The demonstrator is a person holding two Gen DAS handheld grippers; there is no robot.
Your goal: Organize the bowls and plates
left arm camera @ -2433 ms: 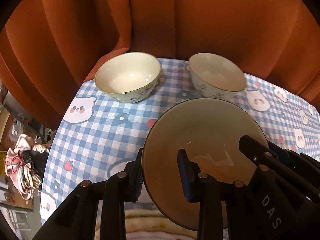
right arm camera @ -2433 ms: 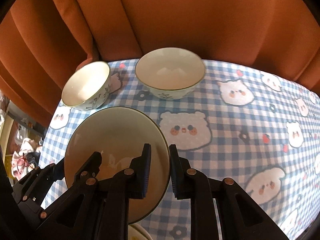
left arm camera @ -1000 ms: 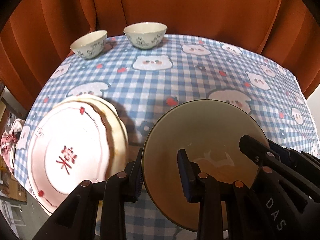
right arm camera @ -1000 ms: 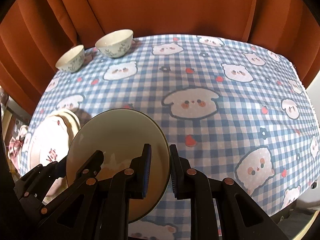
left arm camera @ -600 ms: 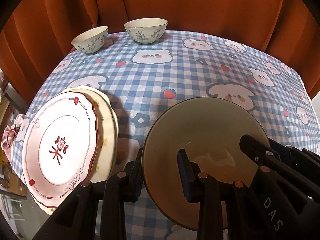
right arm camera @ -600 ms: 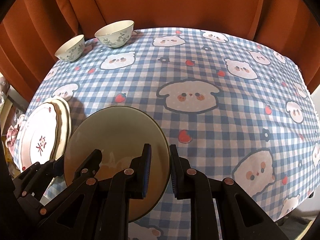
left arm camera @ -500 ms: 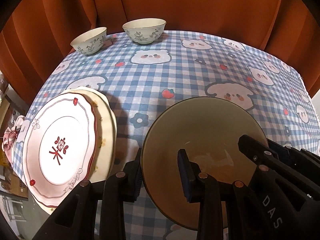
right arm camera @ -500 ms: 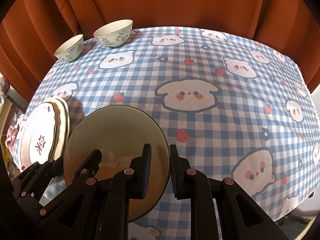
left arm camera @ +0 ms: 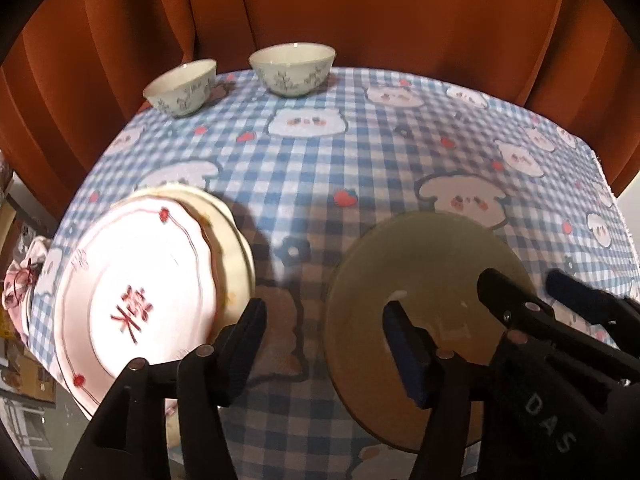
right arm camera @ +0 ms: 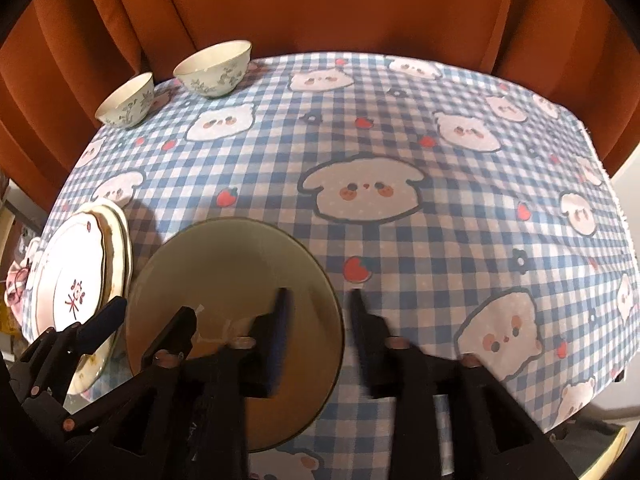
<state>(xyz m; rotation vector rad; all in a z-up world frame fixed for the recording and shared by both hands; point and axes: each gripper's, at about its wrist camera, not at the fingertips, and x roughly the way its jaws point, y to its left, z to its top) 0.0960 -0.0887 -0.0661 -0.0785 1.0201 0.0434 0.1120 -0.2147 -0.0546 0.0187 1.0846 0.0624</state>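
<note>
An olive-green plate sits low over the checked tablecloth, between both grippers. My left gripper straddles its left rim with its jaws opening, and neither pad touches the plate. My right gripper straddles the right rim, jaws likewise opening and pads off the plate. Whether the plate rests on the cloth I cannot tell. To the left lies a stack of plates, topped by a white plate with a red character. Two patterned bowls stand at the far left corner.
Orange curtains hang close behind the table. The cloth's right edge drops off beside a pale floor. A bundle of pink and white fabric lies below the table's left edge. The stack overhangs the near left edge.
Both grippers have opened from their grip on the olive plate's rims. The plate has shifted slightly right in the left wrist view. The hands have barely moved.
</note>
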